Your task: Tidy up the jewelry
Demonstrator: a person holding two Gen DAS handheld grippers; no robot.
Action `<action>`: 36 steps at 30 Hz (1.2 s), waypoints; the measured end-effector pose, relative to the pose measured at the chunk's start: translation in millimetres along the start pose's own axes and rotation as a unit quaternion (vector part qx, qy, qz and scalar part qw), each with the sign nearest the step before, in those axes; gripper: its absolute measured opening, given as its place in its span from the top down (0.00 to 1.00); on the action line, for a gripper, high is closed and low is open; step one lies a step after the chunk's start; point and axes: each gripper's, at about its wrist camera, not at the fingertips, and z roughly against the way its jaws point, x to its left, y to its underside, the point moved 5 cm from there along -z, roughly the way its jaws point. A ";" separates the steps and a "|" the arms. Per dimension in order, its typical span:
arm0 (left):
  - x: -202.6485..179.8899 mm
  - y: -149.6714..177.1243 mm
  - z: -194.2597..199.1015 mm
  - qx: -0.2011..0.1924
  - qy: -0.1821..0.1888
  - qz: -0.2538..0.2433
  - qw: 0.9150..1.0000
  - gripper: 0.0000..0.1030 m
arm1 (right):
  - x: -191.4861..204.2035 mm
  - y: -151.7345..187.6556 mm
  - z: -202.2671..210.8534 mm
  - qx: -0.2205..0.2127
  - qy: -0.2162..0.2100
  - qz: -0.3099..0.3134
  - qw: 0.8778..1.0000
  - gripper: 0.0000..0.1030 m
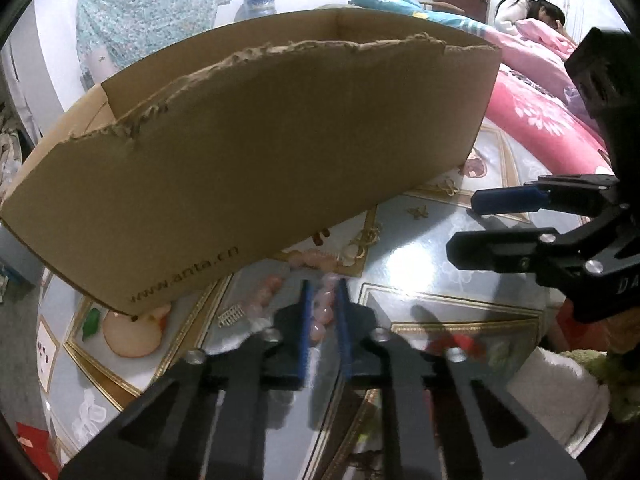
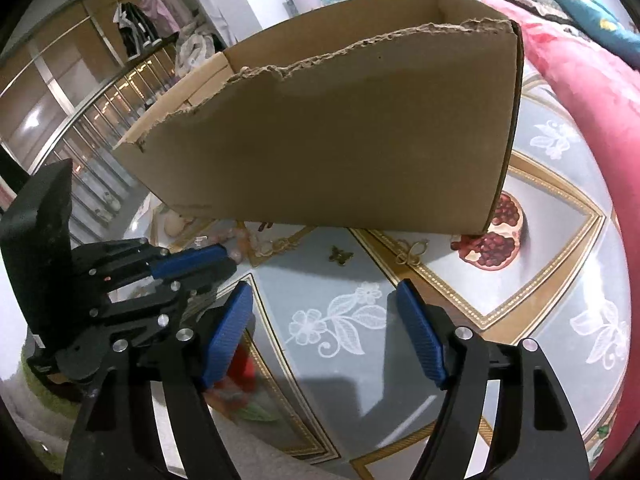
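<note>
Near the front wall of the cardboard box (image 1: pixel 256 152), on the patterned table (image 2: pixel 344 276), the left gripper (image 1: pixel 323 300) points steeply down, its jaws clenched on a pink bead bracelet (image 1: pixel 324 312), presumably to lift it into the box. Right of it, the right gripper (image 2: pixel 324 332) hangs released over bare tabletop, holding nothing. More pink beads (image 1: pixel 316 259) lie against the box's foot.
</note>
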 end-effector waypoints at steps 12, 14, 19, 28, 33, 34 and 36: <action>41.7 -18.3 64.2 -0.074 0.052 0.123 0.988 0.91 | -3.7 -1.9 10.4 -0.014 -0.018 -0.011 1.000 0.37; 52.9 -13.1 74.9 -0.080 0.062 0.164 0.981 0.91 | -3.6 -1.8 10.3 -0.014 -0.019 -0.012 1.000 0.37; 83.4 12.2 79.4 -0.078 0.069 0.250 0.963 0.91 | -0.7 -1.9 7.3 -0.009 -0.032 -0.018 0.999 0.37; 127.3 54.5 54.5 -0.051 0.051 0.337 0.939 0.91 | -0.7 -6.7 8.6 -0.010 -0.028 -0.015 0.999 0.37; 127.3 49.0 71.4 -0.077 0.015 0.322 0.944 0.62 | 2.6 -19.2 14.0 -0.028 -0.035 -0.004 0.999 0.43; 124.2 45.3 75.9 -0.088 0.020 0.312 0.946 0.57 | 4.1 -23.0 15.9 -0.033 -0.042 -0.003 0.999 0.45; 116.2 37.9 79.1 -0.098 0.026 0.291 0.952 0.57 | 8.5 -31.9 21.0 -0.048 -0.059 -0.001 0.997 0.48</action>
